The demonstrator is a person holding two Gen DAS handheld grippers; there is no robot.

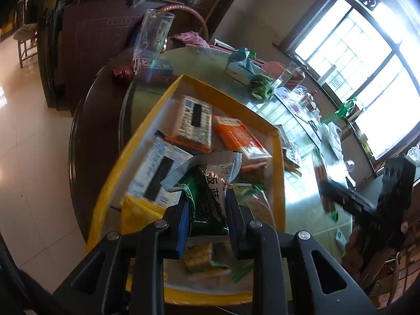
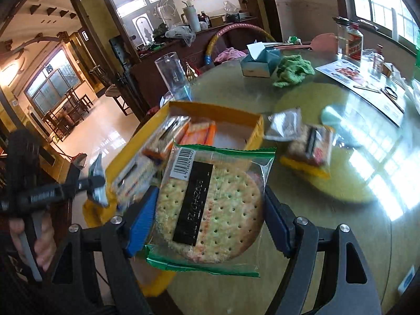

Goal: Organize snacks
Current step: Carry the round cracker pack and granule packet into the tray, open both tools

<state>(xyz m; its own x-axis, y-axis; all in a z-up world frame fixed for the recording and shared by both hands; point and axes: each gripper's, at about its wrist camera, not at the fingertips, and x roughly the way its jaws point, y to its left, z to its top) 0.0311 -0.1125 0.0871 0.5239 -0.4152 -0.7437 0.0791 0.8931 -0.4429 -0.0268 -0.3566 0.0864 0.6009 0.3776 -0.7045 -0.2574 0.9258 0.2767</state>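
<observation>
My left gripper [image 1: 206, 202] is shut on a green and silver snack packet [image 1: 207, 183], held above the yellow box [image 1: 231, 99]. Inside the box lie a white packet with a black bar [image 1: 195, 120], an orange packet [image 1: 239, 136] and a white-blue packet [image 1: 160, 173]. My right gripper [image 2: 210, 197] is shut on a round cracker packet [image 2: 212, 204] in clear wrap with green edges, just in front of the yellow box [image 2: 210, 111]. A silver packet [image 2: 284, 124] and an orange-yellow packet [image 2: 309, 149] lie loose on the table to the box's right.
The box stands near the edge of a round glass-topped table [image 2: 341, 210]. Behind it are a tall clear tumbler [image 2: 173, 76], a tissue box [image 2: 260, 63], a green cloth [image 2: 291, 71], bottles [image 2: 354, 42] and papers. A dark sideboard lies beyond.
</observation>
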